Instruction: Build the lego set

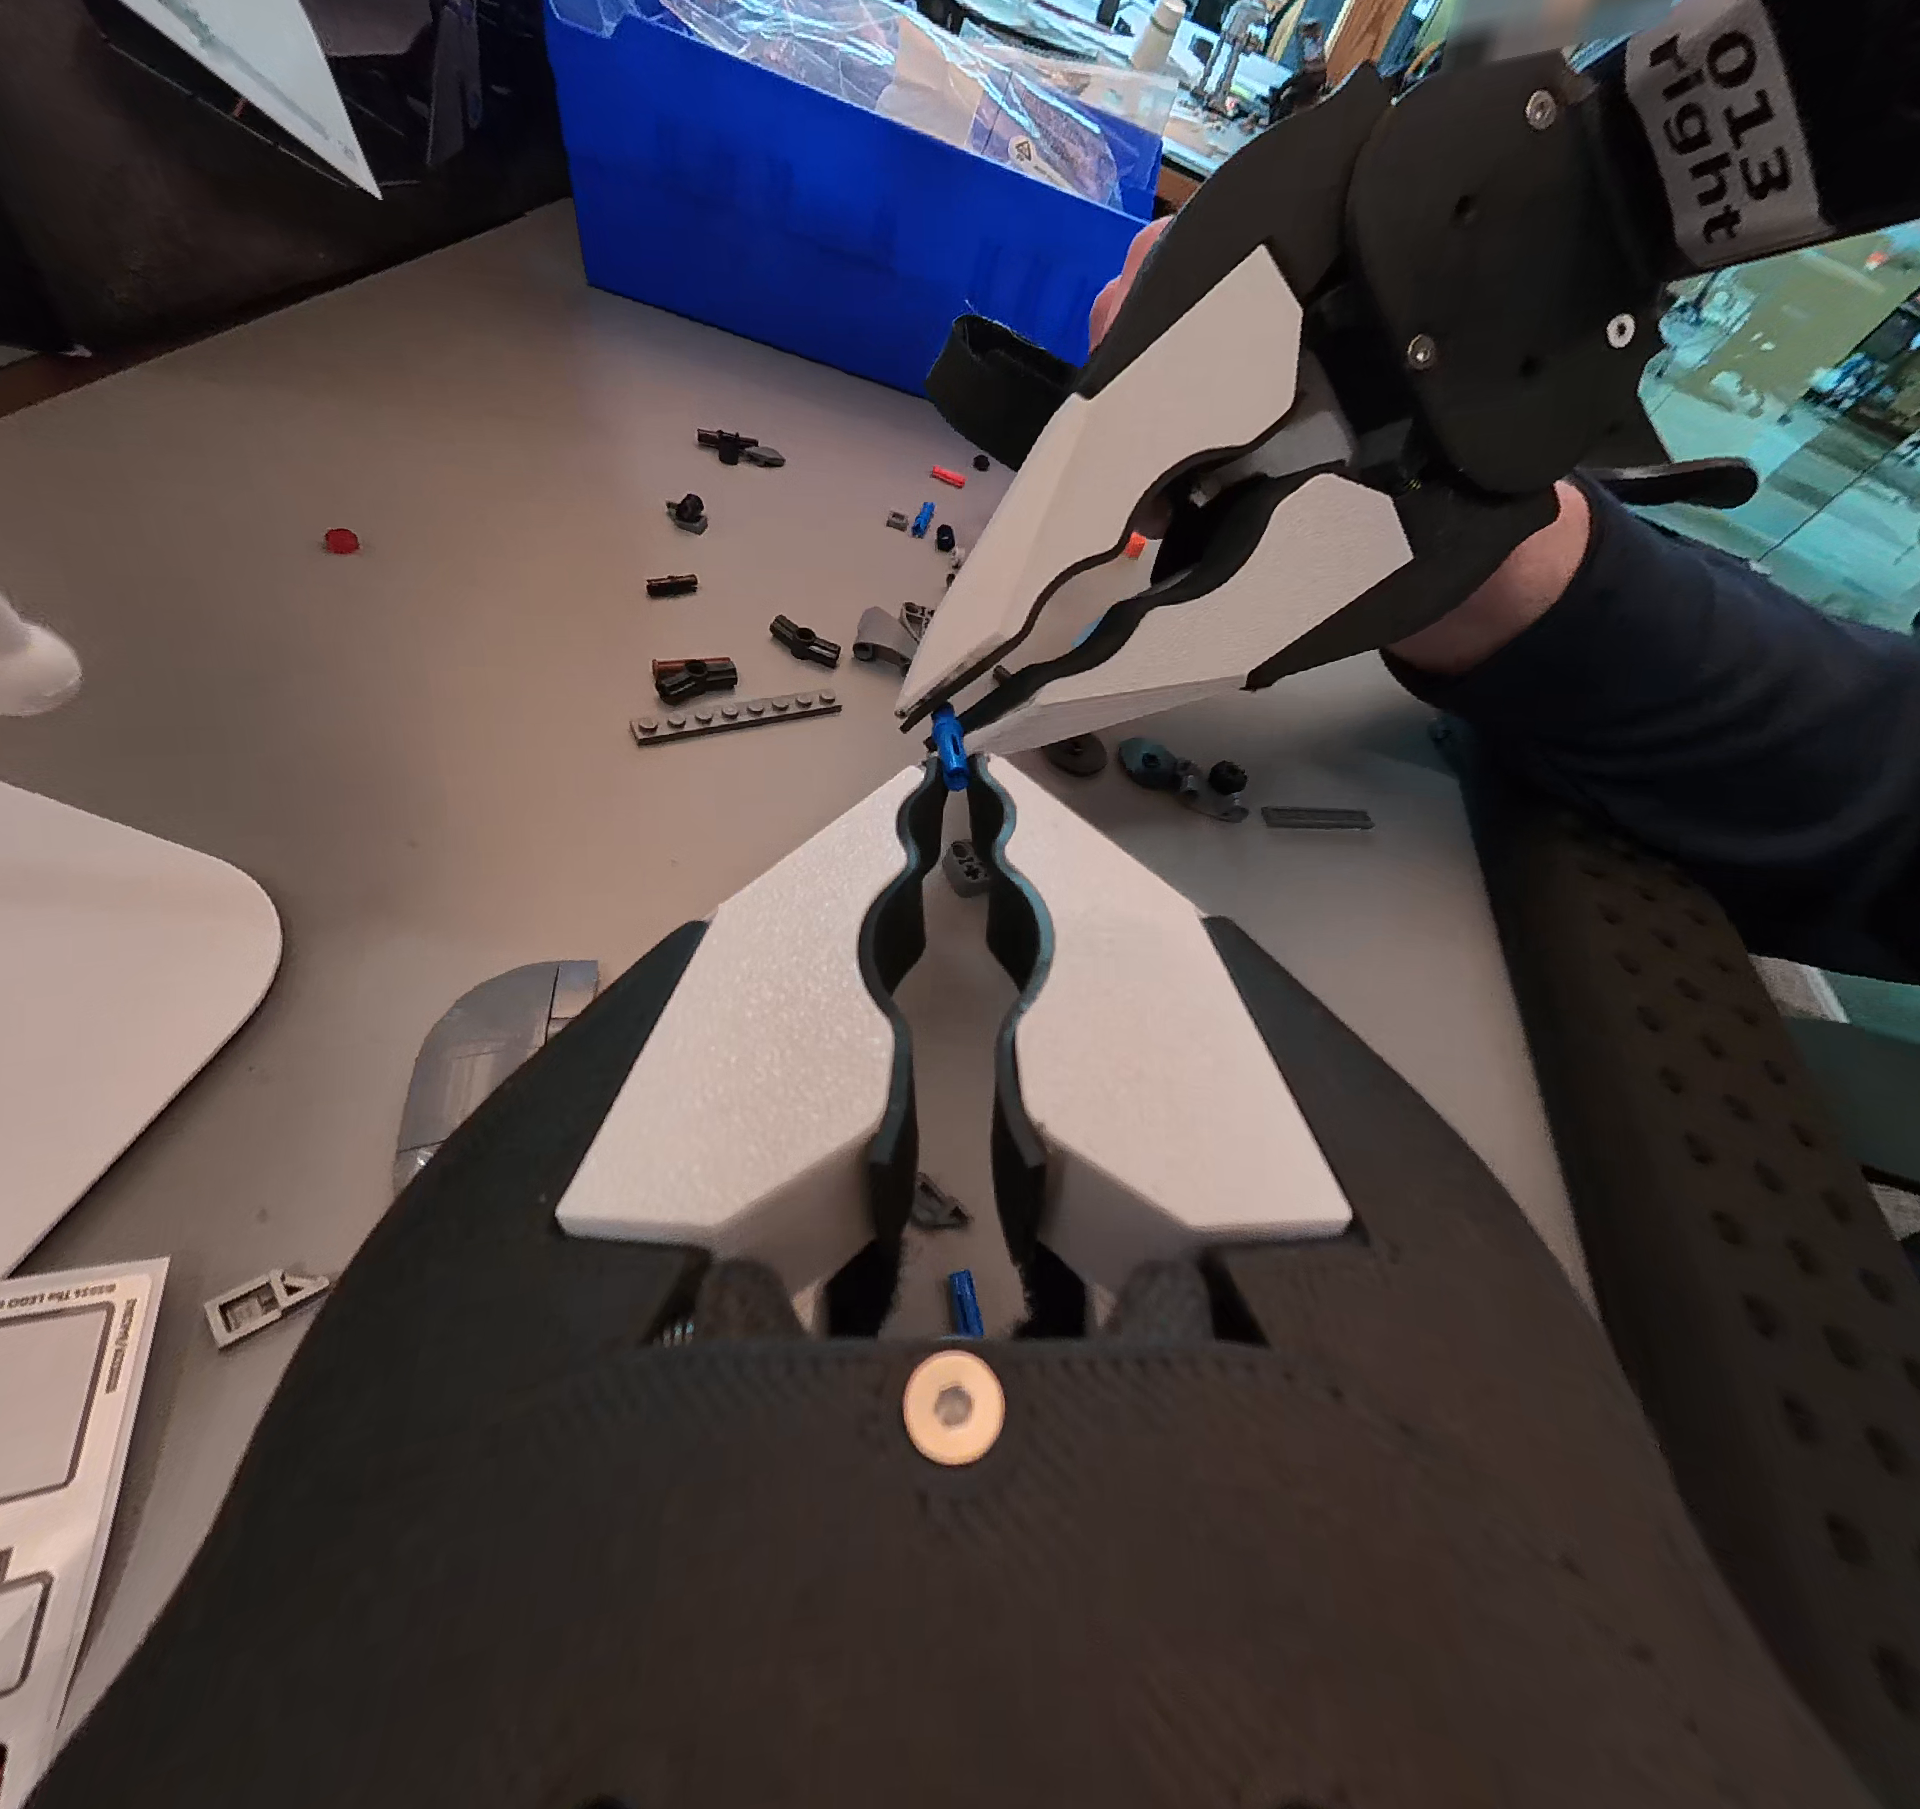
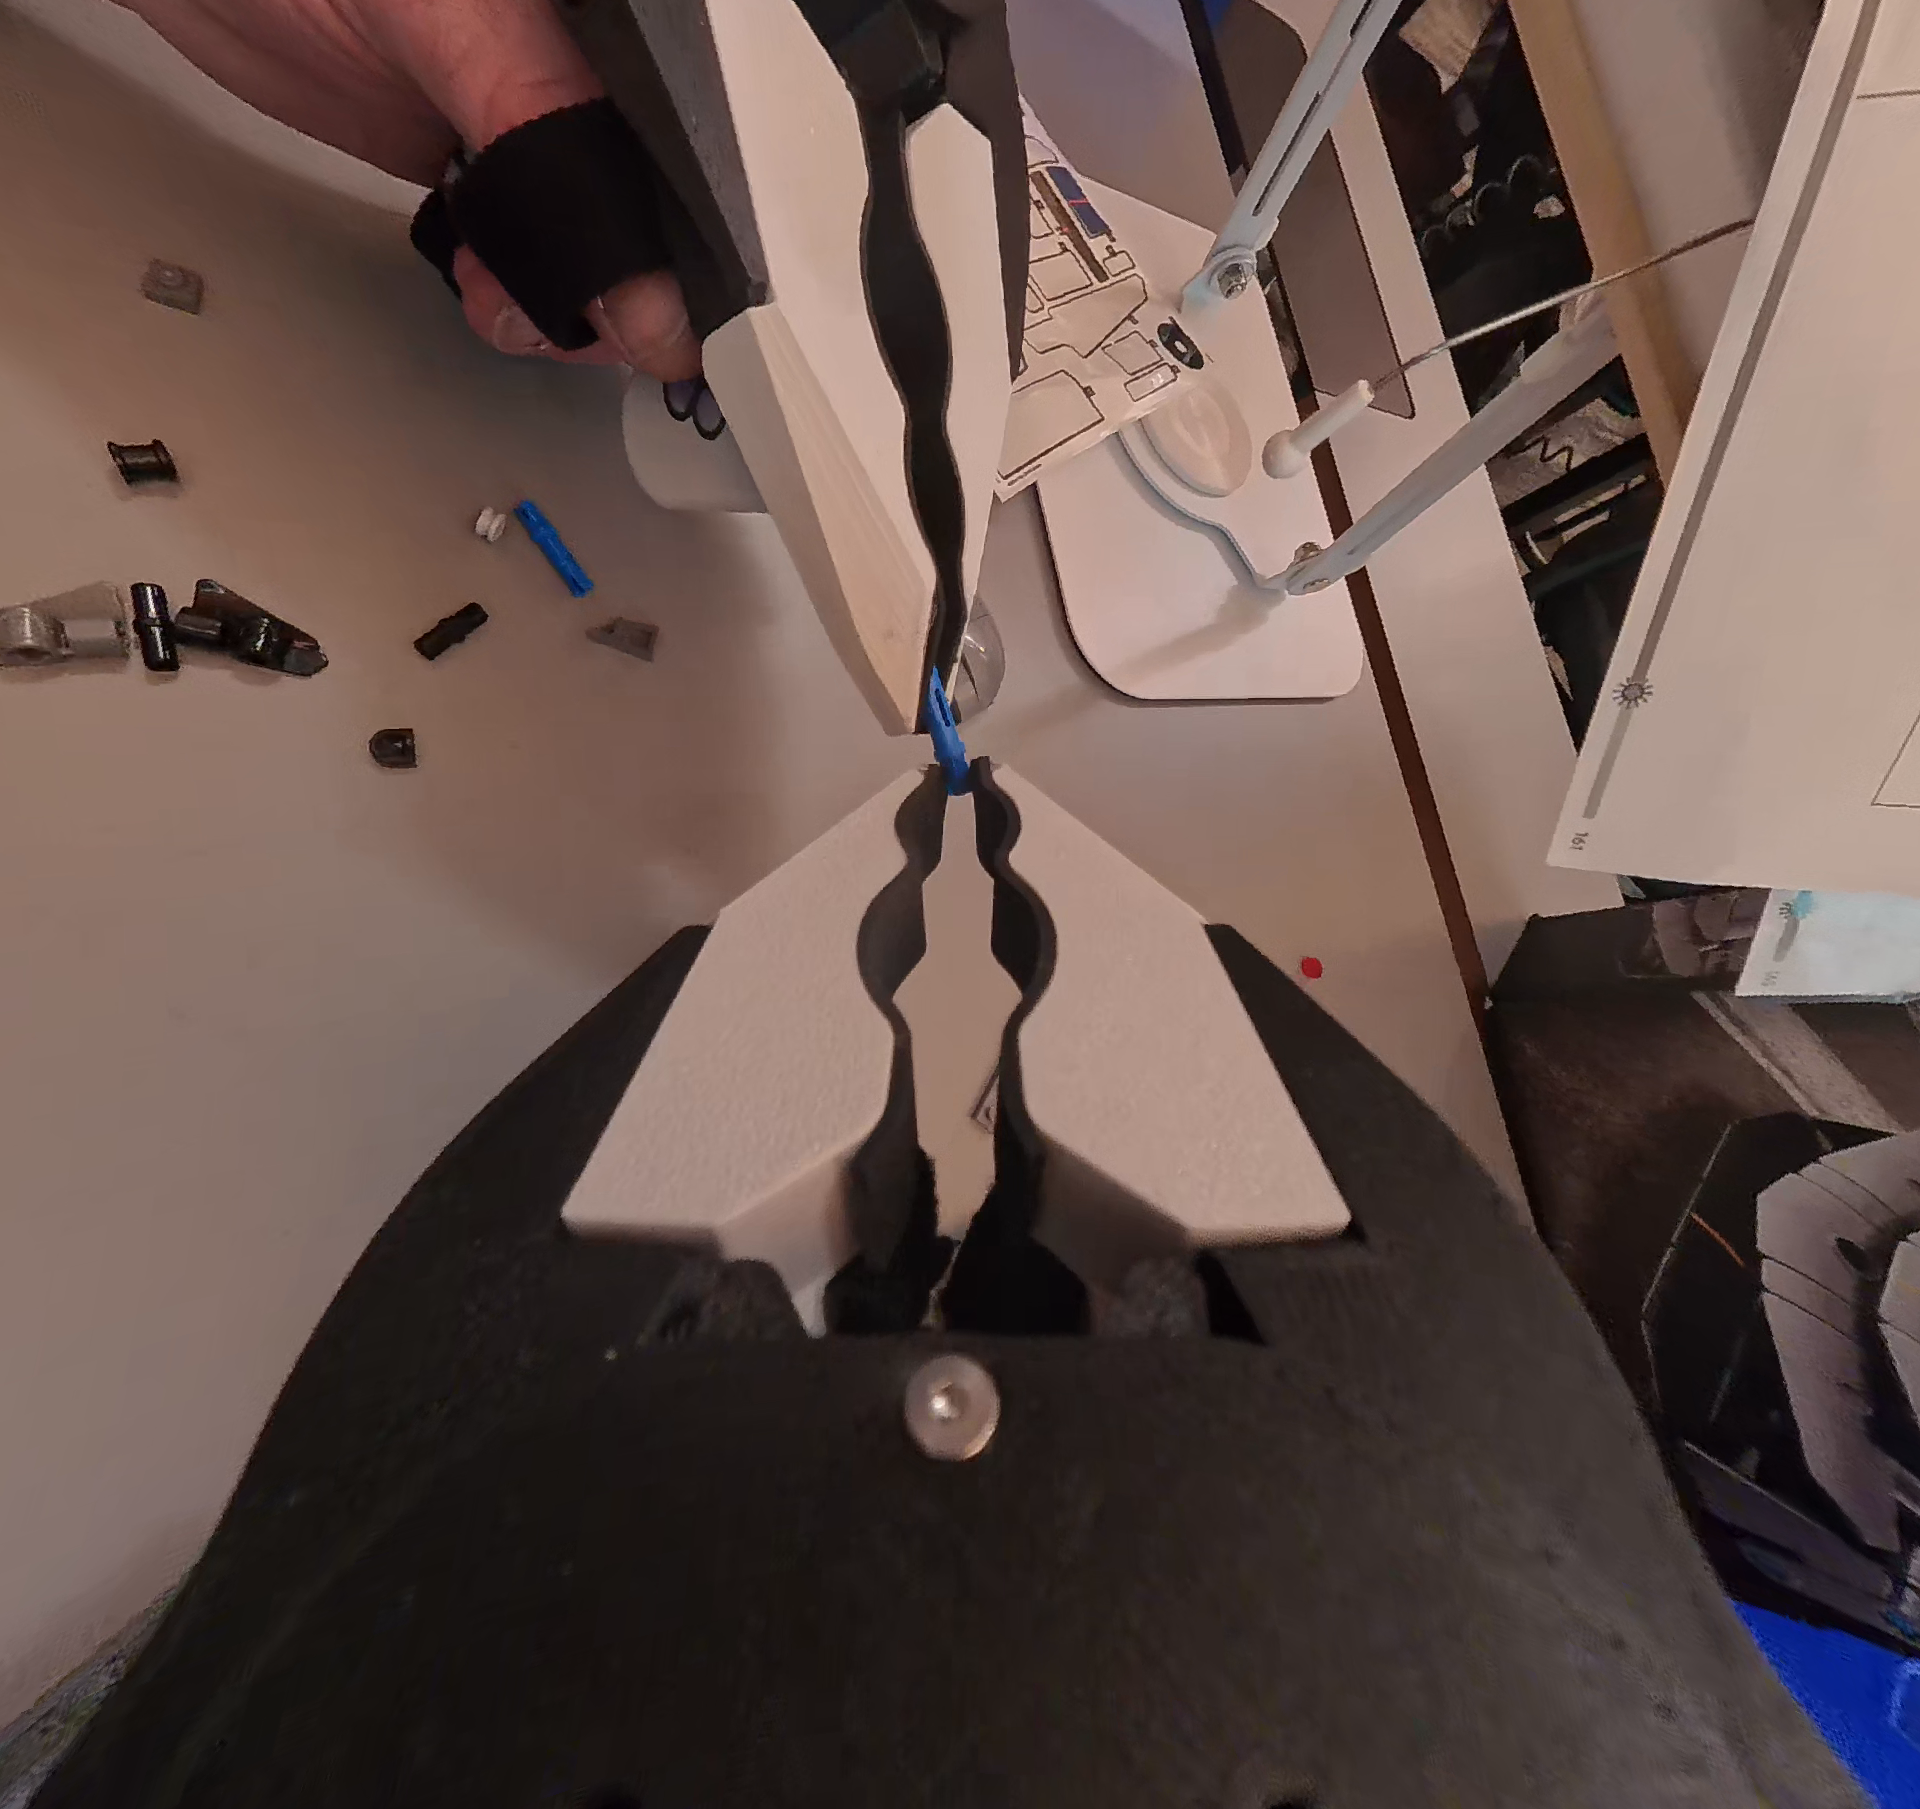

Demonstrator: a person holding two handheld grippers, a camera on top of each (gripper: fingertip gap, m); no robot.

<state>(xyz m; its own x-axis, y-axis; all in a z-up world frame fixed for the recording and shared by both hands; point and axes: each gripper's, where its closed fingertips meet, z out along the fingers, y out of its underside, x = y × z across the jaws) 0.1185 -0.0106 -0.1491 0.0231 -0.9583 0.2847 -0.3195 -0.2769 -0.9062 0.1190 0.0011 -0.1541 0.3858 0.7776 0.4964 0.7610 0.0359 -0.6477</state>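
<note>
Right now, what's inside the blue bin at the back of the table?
The blue bin holds crumpled clear plastic bags that rise above its rim. Whatever lies beneath them, lower in the bin, is hidden by its front wall.

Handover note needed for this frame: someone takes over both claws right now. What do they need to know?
Left claw: shut on one end of the blue pin.
Right claw: shut on the pin's other end; both hold it, tip to tip, above the table.
Loose parts lie scattered: dark grey studded plate, black connectors, spare blue pin, red round stud.
Blue bin at the back holds clear bags.
Done: pin picked up. Left: release one claw, fit the pin.
</note>
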